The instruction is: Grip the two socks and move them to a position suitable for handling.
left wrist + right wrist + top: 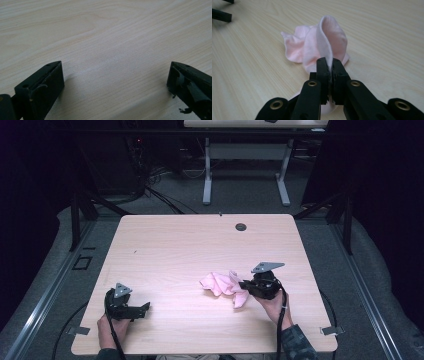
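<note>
The work in hand was the handling of a crumpled pink cloth (223, 284), and the step reached looked like the first lift of one edge: the right hand-held gripper (328, 65) had its jaws pressed together on a fold of the fabric, which rose as a thin upright ridge from between them in the right gripper view. The rest of the cloth lay bunched on the pale wooden desk (190, 245), right of the middle and toward the near edge, with a loose tail drooping below the grip. The person's right hand (272, 304) came in from the bottom edge, forearm angled inward, the gripper turned to point leftward across the desk and held low over it. The left hand-held gripper (136, 310) sat well apart near the front left corner, its jaws spread wide over bare wood with nothing between them, the left hand (111, 324) low behind it. Judging by this, the next move would call for raising the pinched edge enough to free the folds, and for bringing the idle left gripper across to catch another edge so the cloth could be spread or folded.
</note>
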`<state>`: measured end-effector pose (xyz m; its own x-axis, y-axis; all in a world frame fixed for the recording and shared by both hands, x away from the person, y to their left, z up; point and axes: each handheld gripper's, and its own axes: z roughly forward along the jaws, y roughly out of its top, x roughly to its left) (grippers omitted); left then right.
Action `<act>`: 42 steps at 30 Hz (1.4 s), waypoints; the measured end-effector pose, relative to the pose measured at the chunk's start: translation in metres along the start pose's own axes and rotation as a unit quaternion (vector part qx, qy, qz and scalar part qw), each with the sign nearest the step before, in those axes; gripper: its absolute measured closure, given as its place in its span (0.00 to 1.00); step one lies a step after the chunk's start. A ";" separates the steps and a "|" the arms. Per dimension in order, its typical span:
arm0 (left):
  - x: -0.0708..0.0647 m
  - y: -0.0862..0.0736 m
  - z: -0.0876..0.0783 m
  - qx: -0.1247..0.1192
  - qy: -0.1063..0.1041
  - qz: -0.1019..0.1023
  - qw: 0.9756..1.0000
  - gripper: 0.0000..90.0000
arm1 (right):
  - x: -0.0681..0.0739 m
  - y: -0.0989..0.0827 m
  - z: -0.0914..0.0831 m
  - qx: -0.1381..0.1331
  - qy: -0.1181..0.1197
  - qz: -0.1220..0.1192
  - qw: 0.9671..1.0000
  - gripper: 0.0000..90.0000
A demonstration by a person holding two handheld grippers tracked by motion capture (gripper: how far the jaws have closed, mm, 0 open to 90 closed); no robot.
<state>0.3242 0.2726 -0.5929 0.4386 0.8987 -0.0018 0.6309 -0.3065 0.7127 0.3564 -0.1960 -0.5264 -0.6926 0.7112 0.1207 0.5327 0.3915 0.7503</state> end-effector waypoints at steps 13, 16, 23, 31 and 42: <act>0.000 0.000 0.000 -0.002 0.002 -0.003 1.000 0.01 | 0.073 0.002 -0.009 0.049 -0.003 -0.127 0.991 0.95; 0.000 0.000 0.000 -0.002 0.002 -0.003 1.000 0.01 | 0.091 -0.010 0.018 0.079 0.020 -0.139 0.987 0.93; 0.000 0.000 0.000 -0.001 0.002 -0.002 1.000 0.01 | 0.083 -0.021 0.026 0.059 0.071 -0.107 0.990 0.49; 0.000 0.000 -0.001 0.000 0.004 -0.006 1.000 0.01 | 0.038 -0.038 -0.026 0.001 0.051 -0.022 0.998 0.34; -0.027 0.021 -0.025 -0.037 -0.056 -0.013 0.998 0.05 | 0.009 -0.061 -0.051 0.001 -0.027 0.037 0.999 0.40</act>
<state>0.3094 0.2504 -0.5606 0.4940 0.8641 -0.0966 0.5962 -0.2557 0.7610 0.2924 -0.2431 -0.5380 -0.6234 0.7691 0.1406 0.5829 0.3374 0.7391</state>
